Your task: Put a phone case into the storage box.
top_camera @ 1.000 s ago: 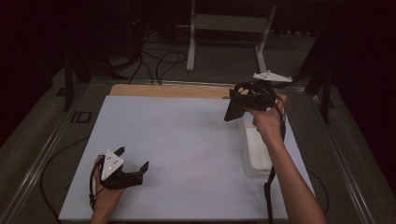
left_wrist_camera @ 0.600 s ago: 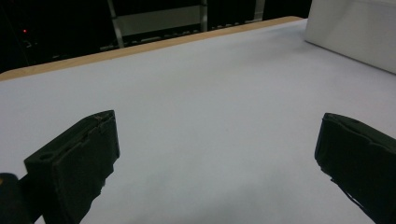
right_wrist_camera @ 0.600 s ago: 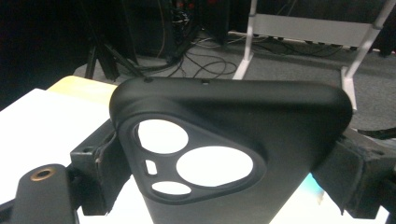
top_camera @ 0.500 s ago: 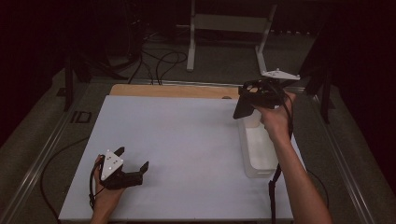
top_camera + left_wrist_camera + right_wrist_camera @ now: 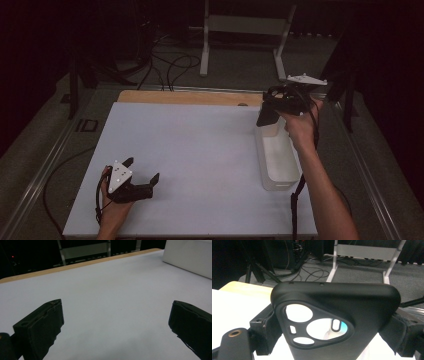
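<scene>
Black case pinched in right gripper above bin, upper right; could slip, perhaps missing. Left gripper wide open, empty.

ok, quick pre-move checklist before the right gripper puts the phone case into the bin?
1. Grip on the phone case: ok. The right gripper has a jaw on each side of it in the right gripper view.
2. Case position: ok. In the high view it hangs above the far end of the white bin.
3. Bin free to receive: ok as far as visible; the near part looks empty, the far end is hidden behind the gripper.
4. Left gripper out of the way: ok. Open, low over the white table near the front left.
5. Height of the case above the bin rim: cannot tell.
</scene>
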Demonstrator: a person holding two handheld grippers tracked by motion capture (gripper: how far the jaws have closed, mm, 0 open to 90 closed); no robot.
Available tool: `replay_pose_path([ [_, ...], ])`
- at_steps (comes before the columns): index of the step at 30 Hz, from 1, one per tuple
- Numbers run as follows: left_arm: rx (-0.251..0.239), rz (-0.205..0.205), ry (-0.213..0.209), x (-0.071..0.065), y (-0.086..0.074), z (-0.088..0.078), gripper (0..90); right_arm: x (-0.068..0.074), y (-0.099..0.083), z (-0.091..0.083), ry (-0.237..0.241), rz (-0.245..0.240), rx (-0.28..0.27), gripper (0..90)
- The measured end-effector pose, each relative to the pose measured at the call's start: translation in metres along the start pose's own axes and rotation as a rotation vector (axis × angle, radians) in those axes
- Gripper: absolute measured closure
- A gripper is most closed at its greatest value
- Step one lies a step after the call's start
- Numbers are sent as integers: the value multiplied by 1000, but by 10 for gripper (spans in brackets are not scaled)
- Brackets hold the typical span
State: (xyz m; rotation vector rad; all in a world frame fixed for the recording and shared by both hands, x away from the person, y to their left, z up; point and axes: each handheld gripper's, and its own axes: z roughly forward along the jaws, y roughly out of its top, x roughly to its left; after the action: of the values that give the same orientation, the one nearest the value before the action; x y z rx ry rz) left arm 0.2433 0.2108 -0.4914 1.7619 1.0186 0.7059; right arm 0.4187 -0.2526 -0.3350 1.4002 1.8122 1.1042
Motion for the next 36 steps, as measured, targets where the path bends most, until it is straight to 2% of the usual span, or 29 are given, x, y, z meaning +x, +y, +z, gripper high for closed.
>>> replay_pose_path([
  [8, 0, 1, 0, 0, 0, 0, 1, -12, 0, 3, -36, 34, 1, 135],
  [16, -1, -1, 0, 0, 0, 0, 1, -20, -4, 13, -67, 53, 25, 135],
  [36, 2, 2, -1, -2, 0, 1, 1, -25, -23, 44, -120, 51, 109, 133],
])
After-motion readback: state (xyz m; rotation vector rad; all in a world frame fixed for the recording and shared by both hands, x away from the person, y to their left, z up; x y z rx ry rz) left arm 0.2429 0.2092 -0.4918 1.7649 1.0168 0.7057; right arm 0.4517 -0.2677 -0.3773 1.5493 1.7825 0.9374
